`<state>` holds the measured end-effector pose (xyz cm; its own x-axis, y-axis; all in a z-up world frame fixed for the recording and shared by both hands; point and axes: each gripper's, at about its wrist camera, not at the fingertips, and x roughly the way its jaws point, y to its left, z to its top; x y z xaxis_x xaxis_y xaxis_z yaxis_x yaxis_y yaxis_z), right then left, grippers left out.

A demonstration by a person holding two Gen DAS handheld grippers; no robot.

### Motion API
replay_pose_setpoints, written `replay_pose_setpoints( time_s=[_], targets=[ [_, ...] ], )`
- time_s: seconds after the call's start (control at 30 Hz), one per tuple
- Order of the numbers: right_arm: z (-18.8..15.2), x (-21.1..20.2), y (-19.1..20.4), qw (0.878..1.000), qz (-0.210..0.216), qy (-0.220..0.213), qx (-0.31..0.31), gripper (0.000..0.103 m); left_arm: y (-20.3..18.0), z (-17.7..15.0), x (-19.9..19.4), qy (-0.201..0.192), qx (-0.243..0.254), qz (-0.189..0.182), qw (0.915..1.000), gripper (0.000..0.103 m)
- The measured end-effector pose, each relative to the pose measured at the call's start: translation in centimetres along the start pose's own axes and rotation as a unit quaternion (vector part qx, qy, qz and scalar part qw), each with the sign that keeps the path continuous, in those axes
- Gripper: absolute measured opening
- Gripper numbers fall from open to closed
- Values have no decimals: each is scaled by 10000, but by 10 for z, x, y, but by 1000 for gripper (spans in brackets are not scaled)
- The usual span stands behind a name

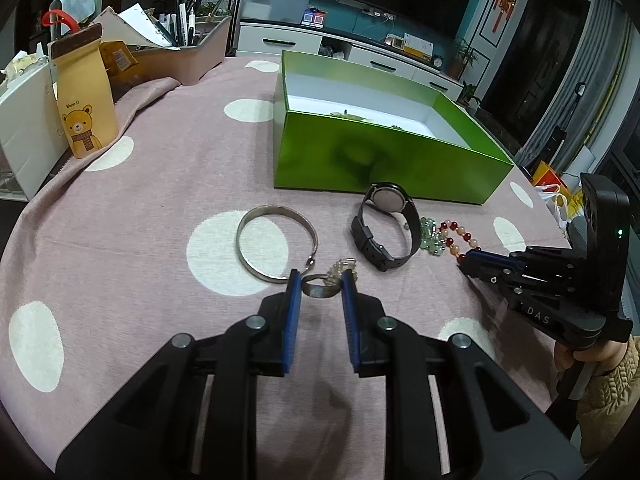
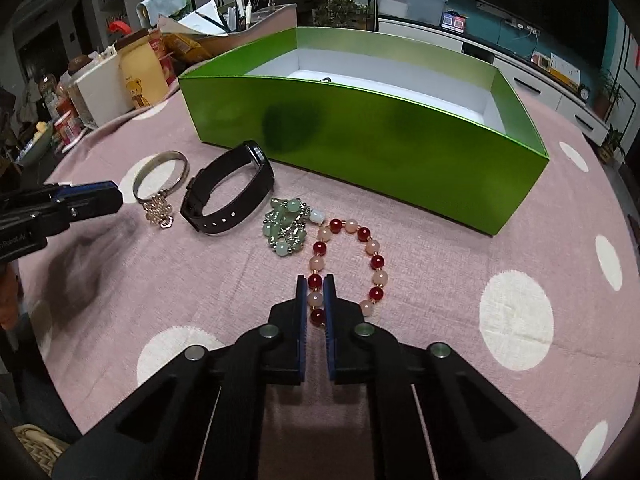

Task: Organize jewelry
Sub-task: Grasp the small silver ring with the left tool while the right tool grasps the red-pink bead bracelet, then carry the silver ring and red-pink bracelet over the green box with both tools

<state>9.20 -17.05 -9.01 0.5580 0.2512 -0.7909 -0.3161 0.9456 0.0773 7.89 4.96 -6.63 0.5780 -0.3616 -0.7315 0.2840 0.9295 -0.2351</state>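
Note:
On the pink dotted cloth lie a silver bangle (image 1: 275, 242), a small silver ring with a knot charm (image 1: 318, 286), a black watch (image 1: 384, 226), a green bead cluster (image 2: 286, 228) and a red-and-pink bead bracelet (image 2: 348, 264). My left gripper (image 1: 320, 282) is open with the ring between its fingertips. My right gripper (image 2: 315, 286) is nearly closed around beads of the red-and-pink bracelet, which lies on the cloth. The open green box (image 1: 380, 160) stands behind the jewelry; small items show inside it.
A bear-print bottle (image 1: 82, 100), a white box (image 1: 28, 132) and a tray of pens and papers (image 1: 176, 52) stand at the table's left back. The table edge curves around on the right. A TV cabinet is behind.

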Motion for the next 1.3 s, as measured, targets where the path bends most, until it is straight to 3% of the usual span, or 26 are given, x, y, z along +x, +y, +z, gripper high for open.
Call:
replay_pose_setpoints(
  time_s=[0.27, 0.53, 0.83, 1.3],
  targets=[
    [8, -35, -17, 9930, 727, -531, 768, 7, -8, 3, -10, -94, 50, -50, 9999, 20],
    [12, -74, -32, 9747, 1463, -1020, 1347, 7, -21, 8, -25, -237, 141, -113, 9996, 20],
    [21, -114, -33, 9684, 1462, -1511, 1337, 7, -39, 26, -41, -349, 238, -34, 9991, 20],
    [35, -138, -52, 9657, 1241, -1803, 1399, 7, -66, 63, -57, -621, 545, 137, 9965, 20]
  ],
)
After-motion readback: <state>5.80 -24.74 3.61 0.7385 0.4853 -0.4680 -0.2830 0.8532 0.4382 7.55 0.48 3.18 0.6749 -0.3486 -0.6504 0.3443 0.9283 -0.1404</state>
